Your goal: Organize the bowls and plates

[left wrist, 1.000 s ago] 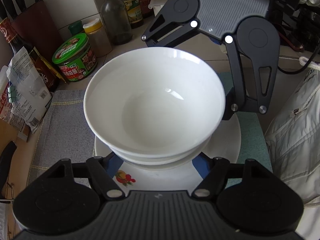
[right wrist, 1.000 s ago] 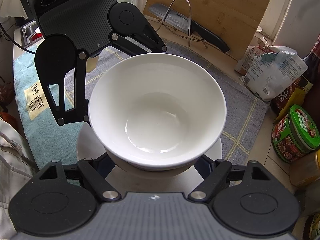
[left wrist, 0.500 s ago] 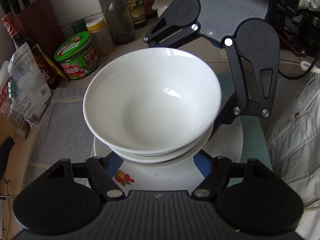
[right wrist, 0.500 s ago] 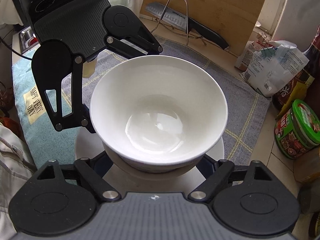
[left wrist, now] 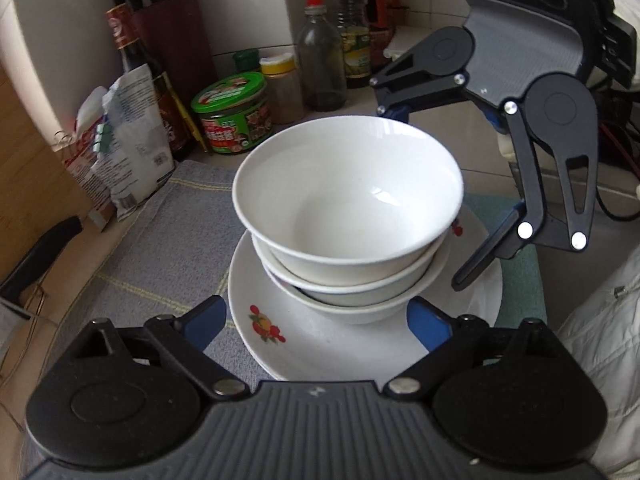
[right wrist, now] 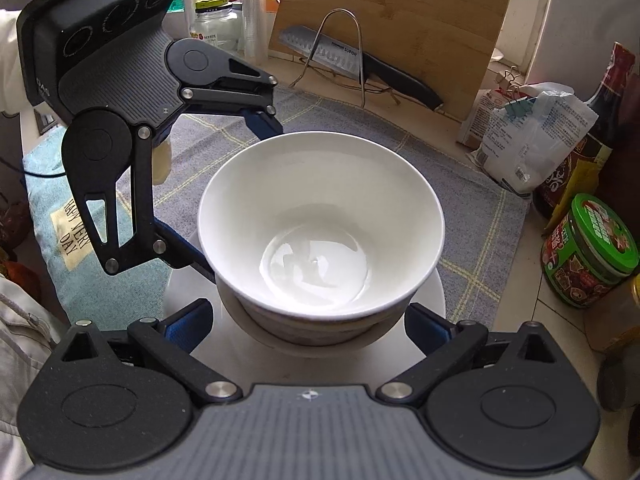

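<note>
Three white bowls sit nested on a white plate with a fruit print. In the left wrist view my left gripper straddles the lowest bowl from the near side. Its jaws are opening, and the blue pads stand clear of the bowl. The right gripper's fingers flank the stack from the far right. In the right wrist view my right gripper also straddles the bowl stack low down. Its jaws are opening too, with the pads off the bowl wall. The left gripper's fingers reach in from the upper left.
The plate rests on a grey checked cloth beside a teal towel. A green-lidded jar, bottles and clipped bags crowd the wall side. A knife on a wire rack leans on a cutting board.
Both grippers' jaws have widened and their pads have come off the bowls. The left wrist view has drawn back and rolled, so the stack now looks farther away.
</note>
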